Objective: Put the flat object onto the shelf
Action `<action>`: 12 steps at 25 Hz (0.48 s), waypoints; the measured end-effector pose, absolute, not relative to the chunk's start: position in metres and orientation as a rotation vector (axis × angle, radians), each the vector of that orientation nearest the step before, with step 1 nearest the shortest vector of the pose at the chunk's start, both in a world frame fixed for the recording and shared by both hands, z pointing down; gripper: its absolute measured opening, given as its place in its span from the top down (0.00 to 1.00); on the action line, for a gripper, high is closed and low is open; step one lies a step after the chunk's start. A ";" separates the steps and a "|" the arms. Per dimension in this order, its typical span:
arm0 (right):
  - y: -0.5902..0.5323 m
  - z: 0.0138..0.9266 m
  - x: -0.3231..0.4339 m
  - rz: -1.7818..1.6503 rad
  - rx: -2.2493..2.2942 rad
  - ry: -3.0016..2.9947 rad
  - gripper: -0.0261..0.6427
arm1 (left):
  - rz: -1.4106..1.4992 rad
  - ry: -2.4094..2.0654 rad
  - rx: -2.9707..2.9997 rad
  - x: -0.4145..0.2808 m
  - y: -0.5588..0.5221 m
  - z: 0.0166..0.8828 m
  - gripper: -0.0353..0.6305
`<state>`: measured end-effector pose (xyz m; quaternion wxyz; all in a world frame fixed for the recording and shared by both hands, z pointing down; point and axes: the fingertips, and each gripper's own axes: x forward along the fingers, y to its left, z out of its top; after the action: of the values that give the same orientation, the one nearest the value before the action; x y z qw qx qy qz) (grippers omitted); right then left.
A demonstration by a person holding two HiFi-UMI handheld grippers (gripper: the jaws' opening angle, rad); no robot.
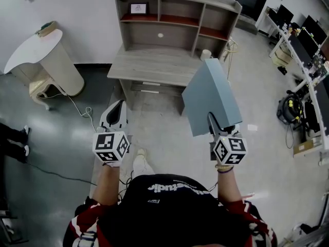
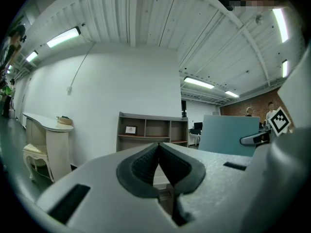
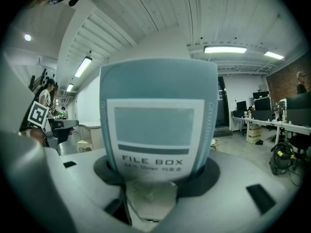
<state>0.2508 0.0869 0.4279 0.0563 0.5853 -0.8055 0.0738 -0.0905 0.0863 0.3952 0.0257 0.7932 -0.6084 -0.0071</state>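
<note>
At far left of the head view, a white half-round console table (image 1: pixel 36 48) stands against the wall. Beside it, a grey wooden desk with a hutch shelf (image 1: pixel 175 14) keeps a small framed picture (image 1: pixel 138 7) in its upper left compartment, and a small white cylinder (image 1: pixel 205 54) sits at the desktop's right end. Well short of the desk, the left gripper (image 1: pixel 118 111) has its jaws pressed together on nothing. The right gripper (image 1: pixel 217 128) is clamped on a flat blue-grey file box (image 1: pixel 211 96), upright in the air, apart from the shelf. Only the right gripper view shows its white spine label (image 3: pixel 155 130), printed FILE BOX; there the box hides the shelf
</note>
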 end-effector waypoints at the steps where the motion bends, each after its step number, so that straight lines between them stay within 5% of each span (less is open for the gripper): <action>1: 0.084 0.426 0.249 0.221 1.781 -2.445 0.56 | -0.017 -1.880 2.455 -0.092 0.082 0.395 0.94; 12: 0.039 0.417 0.231 0.227 1.848 -2.431 0.56 | 0.048 -1.863 2.508 -0.104 0.019 0.389 0.94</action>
<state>0.2314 0.0394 0.4170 0.0400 0.6031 -0.7932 0.0741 -0.1037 0.0185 0.3888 0.0085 0.8027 -0.5961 0.0155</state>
